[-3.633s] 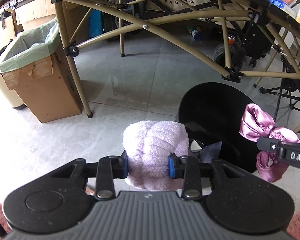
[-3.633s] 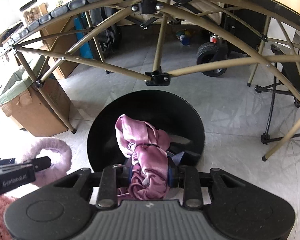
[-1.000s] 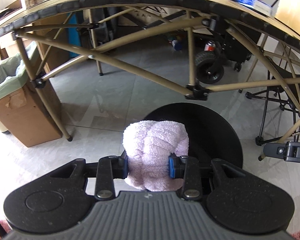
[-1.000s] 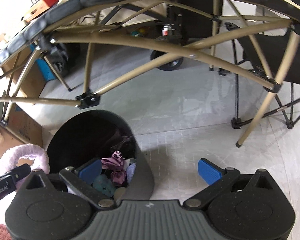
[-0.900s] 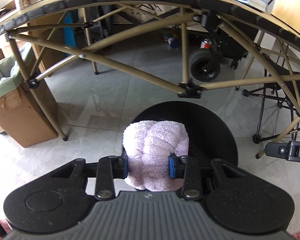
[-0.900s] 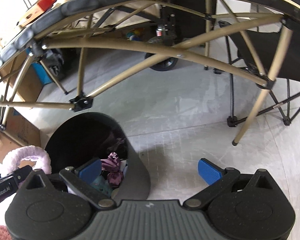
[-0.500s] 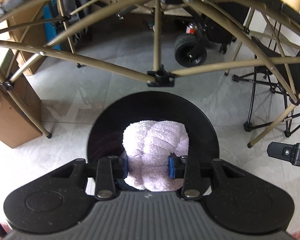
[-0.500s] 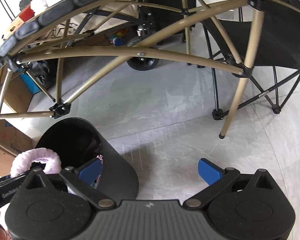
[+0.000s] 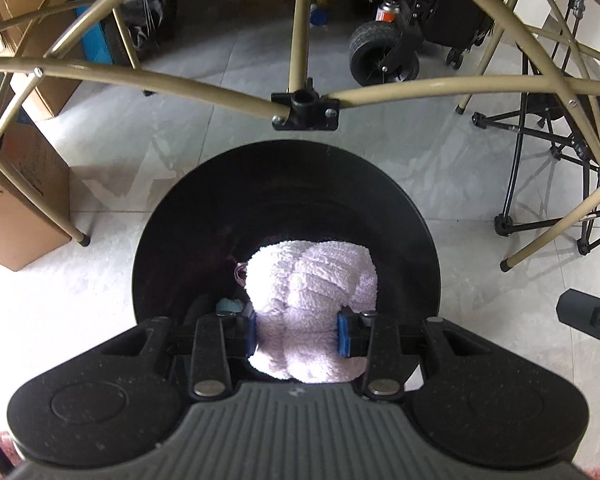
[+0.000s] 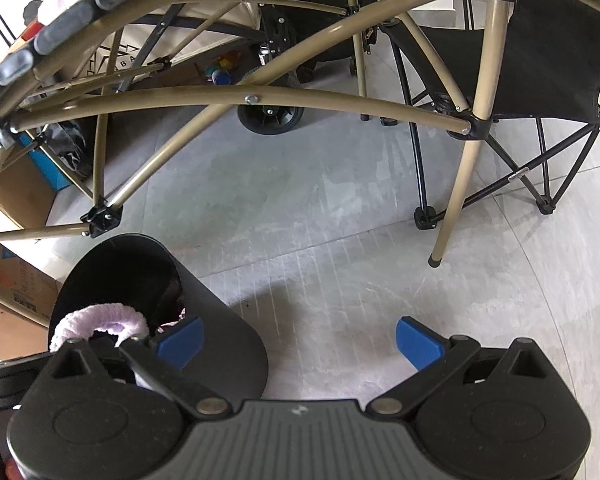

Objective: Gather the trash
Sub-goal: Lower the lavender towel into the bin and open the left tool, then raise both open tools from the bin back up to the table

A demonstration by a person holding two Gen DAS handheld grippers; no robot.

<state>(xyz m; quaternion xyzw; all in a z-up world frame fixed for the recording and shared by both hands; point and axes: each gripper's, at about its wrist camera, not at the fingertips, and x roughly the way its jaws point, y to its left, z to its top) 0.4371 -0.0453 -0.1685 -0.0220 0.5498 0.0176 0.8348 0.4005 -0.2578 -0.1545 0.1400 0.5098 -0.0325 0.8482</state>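
My left gripper is shut on a fluffy pale-lilac cloth and holds it over the open mouth of a round black trash bin. Pink and teal items lie deep inside the bin. In the right wrist view the same bin stands at lower left with the lilac cloth above its rim. My right gripper is open and empty, to the right of the bin above the grey tile floor.
Tan folding table legs and crossbars arch over the bin. A cardboard box stands at left. A black folding chair stands at right, and a wheeled cart behind.
The right gripper dropped its pink satin cloth into the bin, opened and drew away to the right. The left gripper carried the lilac cloth from beside the bin to over its mouth.
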